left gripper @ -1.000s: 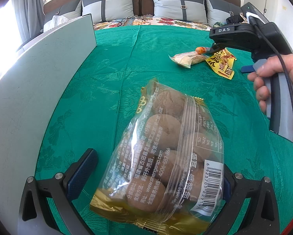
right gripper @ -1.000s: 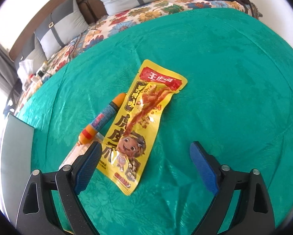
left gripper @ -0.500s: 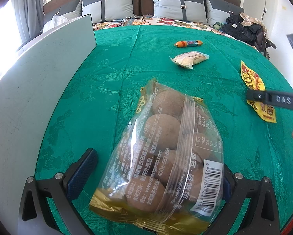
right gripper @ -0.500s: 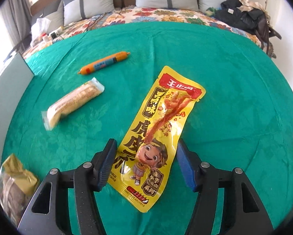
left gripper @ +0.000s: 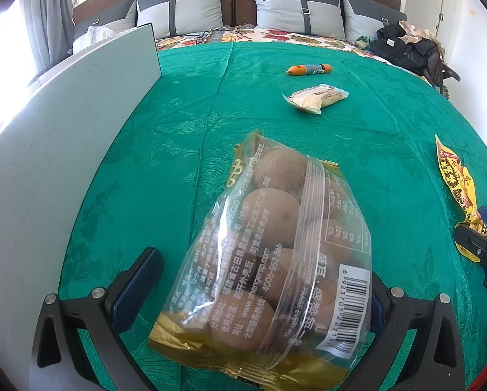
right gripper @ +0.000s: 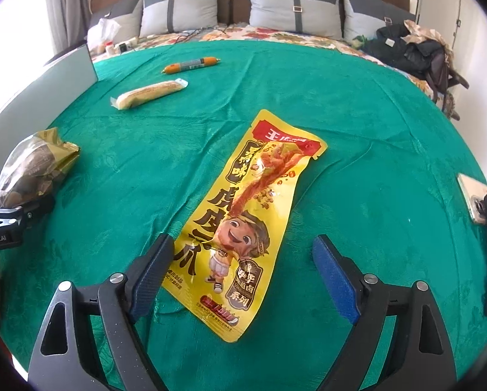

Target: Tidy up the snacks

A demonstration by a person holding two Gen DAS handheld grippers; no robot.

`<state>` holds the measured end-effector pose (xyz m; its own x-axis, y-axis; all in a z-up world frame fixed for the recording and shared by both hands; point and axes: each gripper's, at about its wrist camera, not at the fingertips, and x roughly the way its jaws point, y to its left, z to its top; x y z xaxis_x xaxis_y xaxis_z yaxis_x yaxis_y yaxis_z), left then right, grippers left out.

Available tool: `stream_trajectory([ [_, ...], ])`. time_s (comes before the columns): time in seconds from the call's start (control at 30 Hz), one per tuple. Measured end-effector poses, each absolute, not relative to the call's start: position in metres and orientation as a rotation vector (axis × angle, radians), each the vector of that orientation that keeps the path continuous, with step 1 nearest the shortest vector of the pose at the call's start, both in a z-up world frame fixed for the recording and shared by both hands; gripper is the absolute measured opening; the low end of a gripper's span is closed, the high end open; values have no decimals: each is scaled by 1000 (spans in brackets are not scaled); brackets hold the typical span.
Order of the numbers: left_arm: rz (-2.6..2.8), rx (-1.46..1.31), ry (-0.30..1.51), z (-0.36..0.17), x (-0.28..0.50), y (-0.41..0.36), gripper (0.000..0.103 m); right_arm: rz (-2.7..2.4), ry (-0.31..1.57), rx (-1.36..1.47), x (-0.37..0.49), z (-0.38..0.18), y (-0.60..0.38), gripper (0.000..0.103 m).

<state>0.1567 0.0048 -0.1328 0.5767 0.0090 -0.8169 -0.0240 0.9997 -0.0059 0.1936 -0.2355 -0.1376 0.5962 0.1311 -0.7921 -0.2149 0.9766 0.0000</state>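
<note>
The right gripper [right gripper: 243, 273] is opening its jaws around the flat yellow snack packet [right gripper: 253, 221] lying on the green cloth [right gripper: 357, 104], maybe just set down, while the left gripper [left gripper: 263, 296] stands open around the clear bag of brown round snacks [left gripper: 276, 260].

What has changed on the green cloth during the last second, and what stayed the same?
The yellow snack pouch was dragged away from the sausage stick and wrapped cake bar, toward the near right of the cloth. The right gripper closed around it and is now opening again, pouch lying between its fingers. The left gripper and its bag of brown balls stayed put.
</note>
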Motion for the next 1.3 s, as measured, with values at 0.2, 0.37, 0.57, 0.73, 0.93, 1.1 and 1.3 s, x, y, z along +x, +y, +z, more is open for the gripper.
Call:
stream_trajectory([
  [0.2,19,-17,956,-133,157,5,103,202,911,-97,192,-137,-238,93],
  [0.37,19,-17,956,-133,157,5,103,202,910,-97,192,-137,-238,93],
  [0.57,19,-17,955,-133,157,5,103,229,907,-124,190,-138,-238,93],
  [0.73,18,-17,955,-133,157,5,103,332,908,-178,194,-139,-250,92],
  [0.93,18,-18,955,-133,157,6,103,328,900,-172,193,-141,-256,92],
  [1.1,18,-17,955,-133,157,5,103,329,901,-170,193,-141,-256,92],
  [1.3,18,-18,955,-133,157,6,103,334,907,-177,194,-141,-257,92],
])
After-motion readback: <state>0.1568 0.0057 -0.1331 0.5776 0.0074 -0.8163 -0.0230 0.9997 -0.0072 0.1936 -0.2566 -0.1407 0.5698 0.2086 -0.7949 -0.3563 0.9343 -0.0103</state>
